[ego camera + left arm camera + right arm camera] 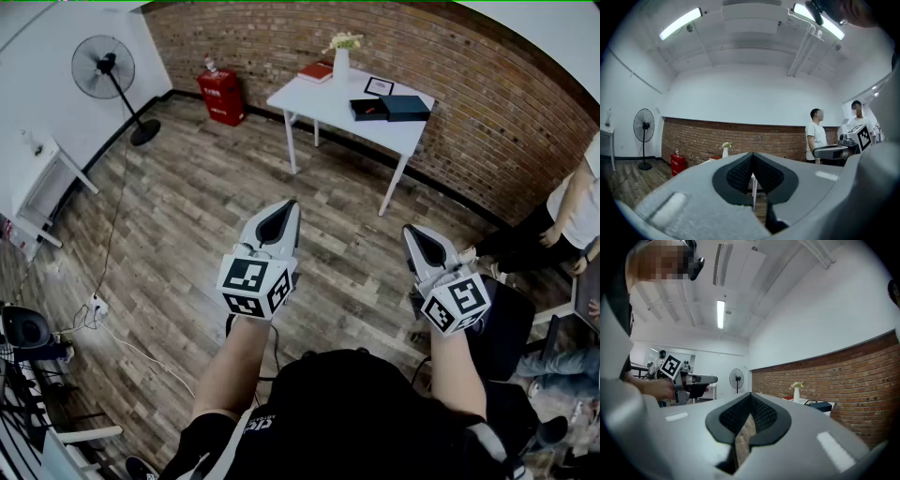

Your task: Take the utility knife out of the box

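Observation:
Across the room stands a white table (330,101). On it lies an open black box (368,109) with a small reddish thing inside, too small to identify, and a dark lid (406,108) beside it. The box (821,405) also shows in the right gripper view, far off by the brick wall. My left gripper (292,203) and right gripper (409,230) are held level at waist height over the wooden floor, pointing toward the table and well short of it. In each gripper view the jaws meet at the tips, left gripper (752,154) and right gripper (750,393), with nothing between them.
The table also carries a red book (316,71), a vase of flowers (341,56) and a framed picture (379,86). A standing fan (105,69) and a red cabinet (223,96) are at the back left. A person (561,225) sits at the right. Cables (94,309) lie on the floor at the left.

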A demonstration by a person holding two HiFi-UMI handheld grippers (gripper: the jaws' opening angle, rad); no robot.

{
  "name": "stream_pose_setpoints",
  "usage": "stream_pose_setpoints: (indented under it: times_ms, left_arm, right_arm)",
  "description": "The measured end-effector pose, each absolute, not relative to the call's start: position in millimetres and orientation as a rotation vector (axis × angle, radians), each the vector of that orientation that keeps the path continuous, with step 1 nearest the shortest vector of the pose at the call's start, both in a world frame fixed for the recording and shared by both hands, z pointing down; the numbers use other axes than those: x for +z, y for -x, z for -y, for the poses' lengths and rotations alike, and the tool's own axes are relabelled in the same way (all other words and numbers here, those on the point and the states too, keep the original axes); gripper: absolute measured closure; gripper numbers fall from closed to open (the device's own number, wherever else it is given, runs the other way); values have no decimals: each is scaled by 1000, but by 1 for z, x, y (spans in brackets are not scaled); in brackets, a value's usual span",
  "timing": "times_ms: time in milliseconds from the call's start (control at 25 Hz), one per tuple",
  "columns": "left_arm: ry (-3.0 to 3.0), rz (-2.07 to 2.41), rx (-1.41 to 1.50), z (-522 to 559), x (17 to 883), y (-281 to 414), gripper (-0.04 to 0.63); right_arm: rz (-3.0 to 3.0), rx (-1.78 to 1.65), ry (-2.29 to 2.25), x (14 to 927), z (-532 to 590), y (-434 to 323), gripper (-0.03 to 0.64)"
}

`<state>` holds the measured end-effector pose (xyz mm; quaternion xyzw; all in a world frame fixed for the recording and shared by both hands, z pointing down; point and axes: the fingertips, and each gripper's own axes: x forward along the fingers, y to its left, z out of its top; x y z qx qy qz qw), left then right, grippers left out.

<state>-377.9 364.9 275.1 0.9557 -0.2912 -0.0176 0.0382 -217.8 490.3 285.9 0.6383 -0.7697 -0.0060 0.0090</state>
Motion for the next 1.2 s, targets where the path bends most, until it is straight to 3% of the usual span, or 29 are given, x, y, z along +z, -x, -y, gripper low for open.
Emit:
stream_pose_setpoints:
  times_ms: [640, 1200]
  left_arm:
    - [-2918, 672, -31, -382, 305, 420, 591]
    - [-2909, 726, 42, -316, 333, 373, 589]
  right_arm:
    - [2370, -7, -2059, 291, -497, 268, 618]
    - [2440, 108, -2043, 321, -435, 229, 617]
